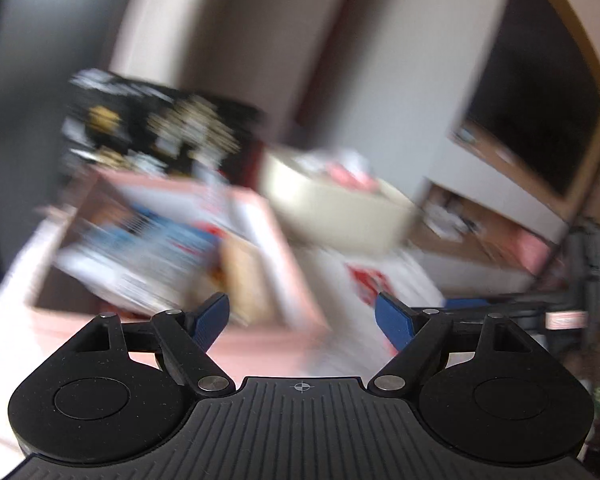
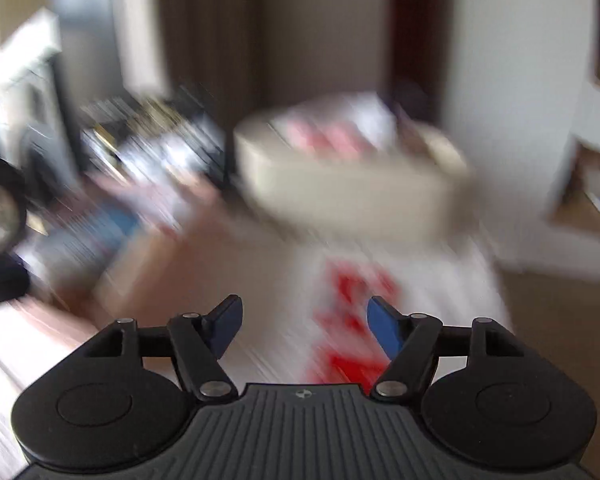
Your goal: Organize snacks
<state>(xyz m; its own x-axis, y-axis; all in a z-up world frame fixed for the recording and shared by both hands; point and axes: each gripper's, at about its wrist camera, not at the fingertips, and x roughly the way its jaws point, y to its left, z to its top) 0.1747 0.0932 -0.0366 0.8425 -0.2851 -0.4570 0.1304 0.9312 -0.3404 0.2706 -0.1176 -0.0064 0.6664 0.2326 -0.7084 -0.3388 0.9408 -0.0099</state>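
Both views are motion-blurred. My left gripper [image 1: 302, 316] is open with nothing between its blue pads, above the near corner of a pink box [image 1: 276, 240] holding blue and white snack packs [image 1: 148, 248]. A cream tub [image 1: 332, 212] with pink and white packets stands behind. A white bag with red print [image 1: 368, 280] lies to the right. My right gripper [image 2: 304, 328] is open and empty above the white red-printed bag [image 2: 352, 308]. The cream tub [image 2: 352, 196] sits beyond it, and the pink box [image 2: 148, 264] with blue packs [image 2: 100, 228] is at the left.
Dark black-and-gold packages [image 1: 156, 128] stand behind the pink box. A wooden-framed dark screen [image 1: 540, 120] and shelf [image 1: 480, 220] are at the right. A black tripod-like stand [image 1: 580, 280] is at the far right. A round black object [image 2: 0, 216] sits at the left edge.
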